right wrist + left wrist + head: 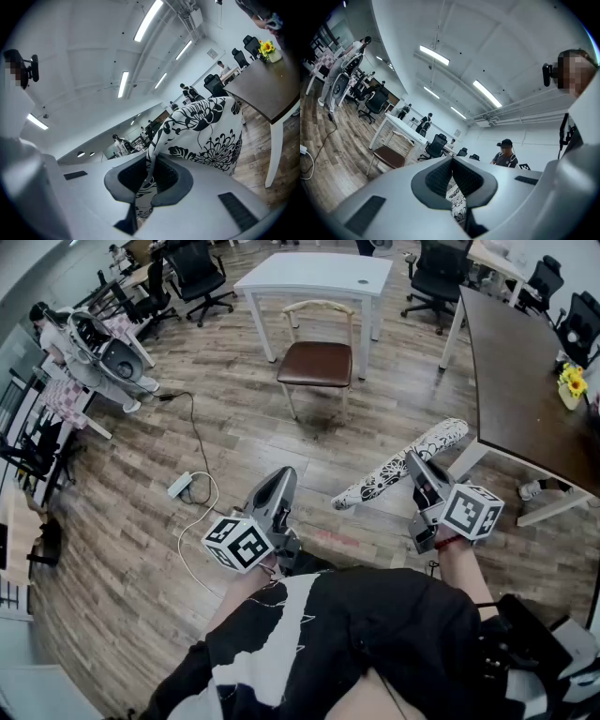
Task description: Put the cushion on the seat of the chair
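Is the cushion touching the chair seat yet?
Apart. In the head view the cushion is in the right gripper, with open wood floor between it and the chair seat.

Count: one black-and-white floral cushion (403, 465), one brown-seated pale-framed chair (317, 362), two grey grippers (281, 476) (413, 463), one white rectangular table (314, 276).

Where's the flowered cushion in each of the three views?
Head view: cushion right of centre, held by the right gripper.
Left gripper view: small cushion patch low centre, beyond the jaws.
Right gripper view: cushion fills centre-right, pinched between the jaws.
Landmark: the chair, in head and left gripper views only.
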